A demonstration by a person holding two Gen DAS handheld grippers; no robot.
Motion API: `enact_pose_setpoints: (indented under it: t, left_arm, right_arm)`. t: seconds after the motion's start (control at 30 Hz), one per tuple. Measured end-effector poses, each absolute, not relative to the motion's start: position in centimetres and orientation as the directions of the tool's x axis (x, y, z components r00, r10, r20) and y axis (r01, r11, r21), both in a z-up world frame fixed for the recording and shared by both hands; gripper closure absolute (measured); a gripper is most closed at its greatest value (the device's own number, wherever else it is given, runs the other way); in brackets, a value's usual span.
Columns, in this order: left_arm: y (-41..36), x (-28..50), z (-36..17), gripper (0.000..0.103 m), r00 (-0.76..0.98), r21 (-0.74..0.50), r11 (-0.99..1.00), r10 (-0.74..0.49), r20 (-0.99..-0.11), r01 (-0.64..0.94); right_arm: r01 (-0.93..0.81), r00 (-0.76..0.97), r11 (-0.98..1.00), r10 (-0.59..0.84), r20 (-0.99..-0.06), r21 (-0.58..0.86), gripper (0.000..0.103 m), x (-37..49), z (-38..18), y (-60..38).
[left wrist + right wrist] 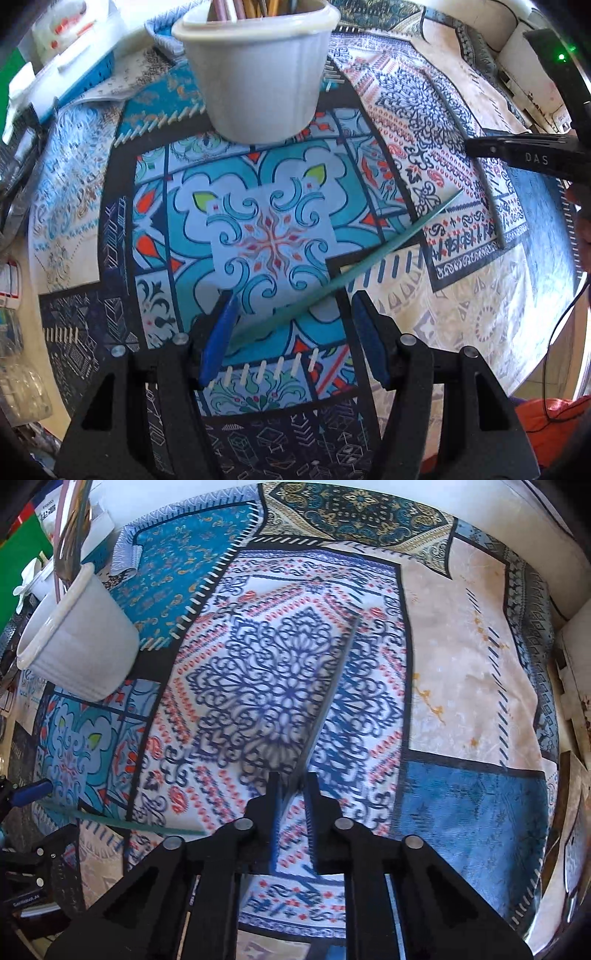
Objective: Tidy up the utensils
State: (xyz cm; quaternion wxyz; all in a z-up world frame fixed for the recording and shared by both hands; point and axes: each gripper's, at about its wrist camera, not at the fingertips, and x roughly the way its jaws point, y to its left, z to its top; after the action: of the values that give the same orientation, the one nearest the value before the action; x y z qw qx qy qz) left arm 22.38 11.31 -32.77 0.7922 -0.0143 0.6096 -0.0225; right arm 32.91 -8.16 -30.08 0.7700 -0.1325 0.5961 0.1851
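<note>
The left gripper [291, 332] stands apart astride the green stick [343, 273], pads clear; closing off-centre could flick it away. The right gripper [293, 786] is clamped on the grey stick's [332, 686] near tip, so it may pivot or slip. The cup [258, 74] waits ahead.
</note>
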Motion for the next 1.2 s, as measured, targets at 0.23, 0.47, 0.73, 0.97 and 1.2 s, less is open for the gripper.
enact_pose_setpoints:
  t: [0.23, 0.47, 0.73, 0.97, 1.2]
  left_arm:
    - [10.1, 22.9, -32.6, 0.057, 0.245, -0.020, 1.000, -0.023, -0.969, 0.015]
    - [7.5, 25.2, -32.5, 0.096, 0.215, -0.059, 0.997, -0.068, -0.974, 0.048]
    - [3.7, 28.7, -32.4, 0.099, 0.194, -0.205, 0.977, -0.212, -0.958, 0.055]
    - [0.9, 33.9, -32.6, 0.099, 0.200, -0.272, 0.961, -0.275, -0.940, 0.045]
    - [-2.8, 37.7, -33.1, 0.099, 0.198, -0.278, 0.957, -0.288, -0.937, 0.079]
  right_arm:
    - [-0.398, 0.217, 0.917, 0.105, -0.971, 0.011, 0.096, 33.1, -30.2, -13.8]
    - [-0.335, 0.186, 0.938, 0.158, -0.970, 0.089, 0.097, 35.2, -30.1, -17.8]
    - [-0.397, 0.149, 0.909, 0.198, -0.969, 0.125, 0.096, 40.1, -30.3, -17.7]
    - [-0.412, 0.122, 0.894, 0.247, -0.961, 0.178, 0.097, 43.9, -30.5, -16.3]
    - [-0.360, 0.131, 0.902, 0.302, -0.944, 0.238, 0.097, 44.5, -29.2, -18.5]
